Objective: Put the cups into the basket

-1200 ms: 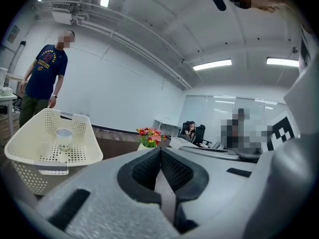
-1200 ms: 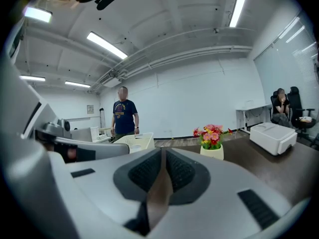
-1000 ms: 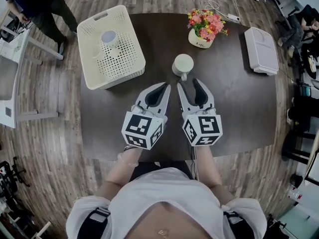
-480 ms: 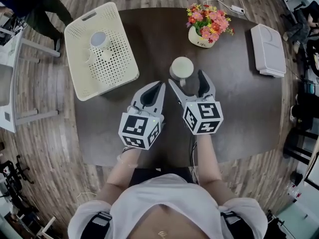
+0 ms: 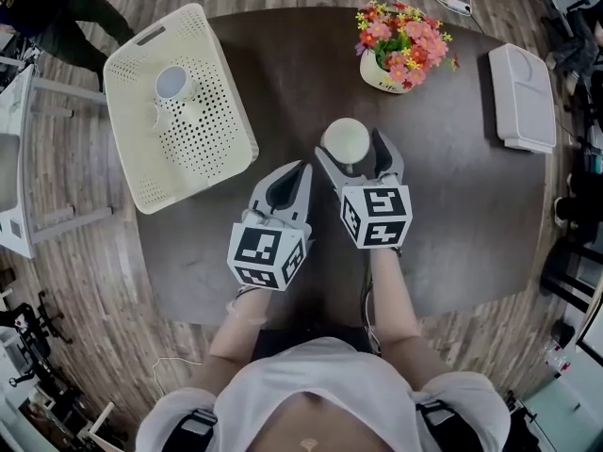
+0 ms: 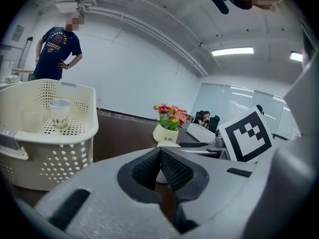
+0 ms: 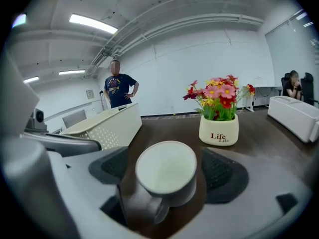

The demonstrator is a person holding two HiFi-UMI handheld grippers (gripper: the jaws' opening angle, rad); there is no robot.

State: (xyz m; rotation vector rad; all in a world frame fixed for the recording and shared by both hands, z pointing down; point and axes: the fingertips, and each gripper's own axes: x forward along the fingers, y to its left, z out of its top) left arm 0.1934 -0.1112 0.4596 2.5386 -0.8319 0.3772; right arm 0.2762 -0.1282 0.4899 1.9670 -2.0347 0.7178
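A white cup [image 5: 346,139] stands upright on the dark table, its handle toward me. My right gripper [image 5: 353,151] straddles it; its jaws have just been opening and stand wide. In the right gripper view the cup [image 7: 164,166] sits between the dark pads [image 7: 117,166] with a gap on each side. My left gripper [image 5: 300,169] is shut and empty, just left of the cup; its pads [image 6: 149,168] meet. A second cup [image 5: 171,83] stands in the cream perforated basket [image 5: 221,149] at the table's left end, also seen as cup [image 6: 60,113] and basket [image 6: 50,153].
A flower pot [image 5: 386,69] stands just beyond the cup, close in the right gripper view [image 7: 218,128]. A white box [image 5: 523,97] lies at the table's right end. A person [image 6: 55,49] stands behind the basket. The table's near edge is below my wrists.
Both grippers have moved forward and down toward the table. The right gripper's jaws have spread wider and now sit on either side of the cup.
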